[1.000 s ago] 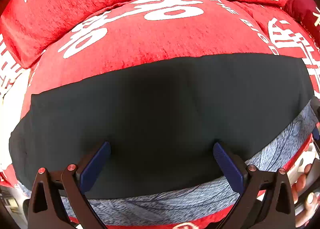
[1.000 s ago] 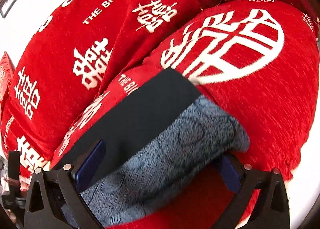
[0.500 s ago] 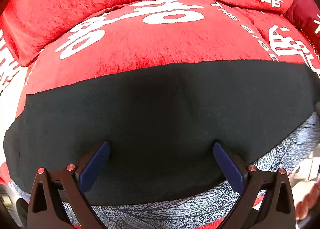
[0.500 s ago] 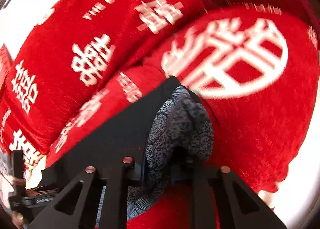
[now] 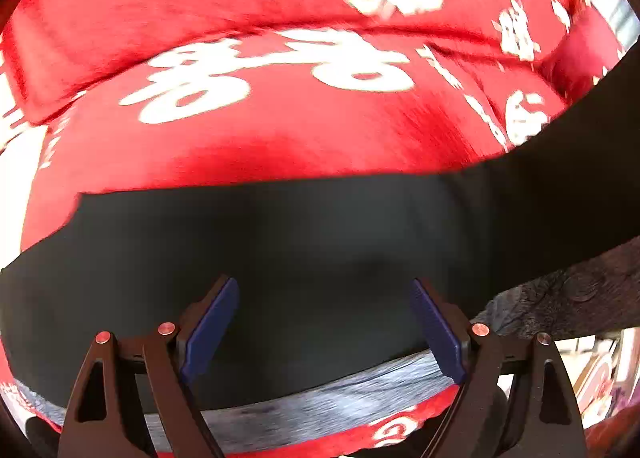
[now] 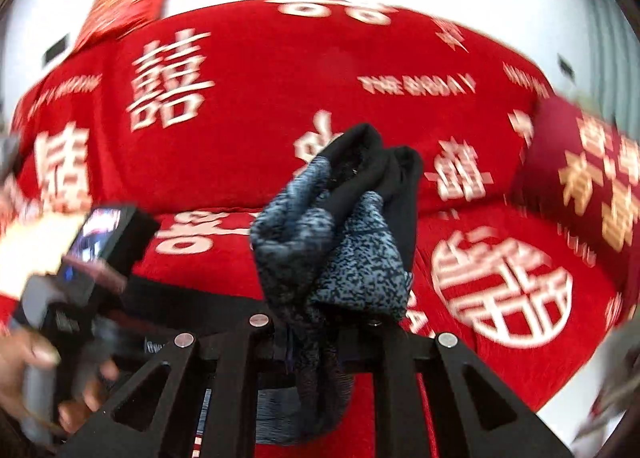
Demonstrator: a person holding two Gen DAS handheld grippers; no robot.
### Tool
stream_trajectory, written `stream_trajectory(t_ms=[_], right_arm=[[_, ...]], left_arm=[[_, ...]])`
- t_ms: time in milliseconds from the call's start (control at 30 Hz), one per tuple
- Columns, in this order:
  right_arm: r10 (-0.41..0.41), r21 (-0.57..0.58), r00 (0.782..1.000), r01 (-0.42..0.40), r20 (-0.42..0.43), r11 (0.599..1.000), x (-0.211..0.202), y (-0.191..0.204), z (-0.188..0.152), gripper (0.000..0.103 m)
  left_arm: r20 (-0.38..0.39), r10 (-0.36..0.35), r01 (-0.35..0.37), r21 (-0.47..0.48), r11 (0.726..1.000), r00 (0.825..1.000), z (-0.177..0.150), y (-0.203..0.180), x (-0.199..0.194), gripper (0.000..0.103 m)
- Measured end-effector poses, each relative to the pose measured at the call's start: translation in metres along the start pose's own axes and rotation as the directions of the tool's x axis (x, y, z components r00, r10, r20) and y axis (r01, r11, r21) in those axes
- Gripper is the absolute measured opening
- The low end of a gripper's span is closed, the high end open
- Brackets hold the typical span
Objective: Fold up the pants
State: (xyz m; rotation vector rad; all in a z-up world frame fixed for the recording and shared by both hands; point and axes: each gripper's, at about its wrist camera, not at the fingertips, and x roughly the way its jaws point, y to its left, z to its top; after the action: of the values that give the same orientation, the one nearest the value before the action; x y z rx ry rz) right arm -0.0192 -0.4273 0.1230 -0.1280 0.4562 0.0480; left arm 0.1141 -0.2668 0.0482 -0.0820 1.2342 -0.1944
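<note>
In the left wrist view, the left gripper (image 5: 324, 322) is hovering with its two blue-padded fingers (image 5: 210, 332) spread wide apart, grasping nothing, above the black pants with a grey-blue patterned lining (image 5: 320, 250). The pants are lying flat across the front edge of the red sofa cover printed with white characters (image 5: 280, 129), their far edge running straight across the seat and a grey patterned strip showing along the near edge. At the right side, one end of the garment is rising off the seat and stretching up toward the right edge of the view. In the right wrist view, the right gripper (image 6: 326, 328) is clenching a bunched end of the same pants (image 6: 340, 234), its black fingers drawn close together with the grey-blue patterned fabric and black cloth sticking up between them, lifted clear of the red cover (image 6: 280, 97). At the left edge, blurred, the person's hand (image 6: 24, 370) is gripping the handle of the other device (image 6: 92, 258). A dark red cushion with gold characters (image 6: 588, 177) is sitting at the right end of the sofa.
</note>
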Motion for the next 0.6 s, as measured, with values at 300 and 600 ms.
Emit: stream_trajectory(t_ms=[300, 600], right_arm=[[0.004, -0.390, 1.000, -0.003, 0.000, 0.921, 0.013, 0.136, -0.028, 0.016], [-0.014, -0.691, 0.994, -0.062, -0.104, 0.720, 0.054, 0.230, -0.097, 0.016]], left_arm=[[0.077, -0.025, 0.037, -0.170, 0.985, 0.997, -0.026, 0.129, -0.044, 0.089], [0.053, -0.032, 0.044, -0.255, 0.966, 0.998, -0.042, 0.170, -0.036, 0.089]])
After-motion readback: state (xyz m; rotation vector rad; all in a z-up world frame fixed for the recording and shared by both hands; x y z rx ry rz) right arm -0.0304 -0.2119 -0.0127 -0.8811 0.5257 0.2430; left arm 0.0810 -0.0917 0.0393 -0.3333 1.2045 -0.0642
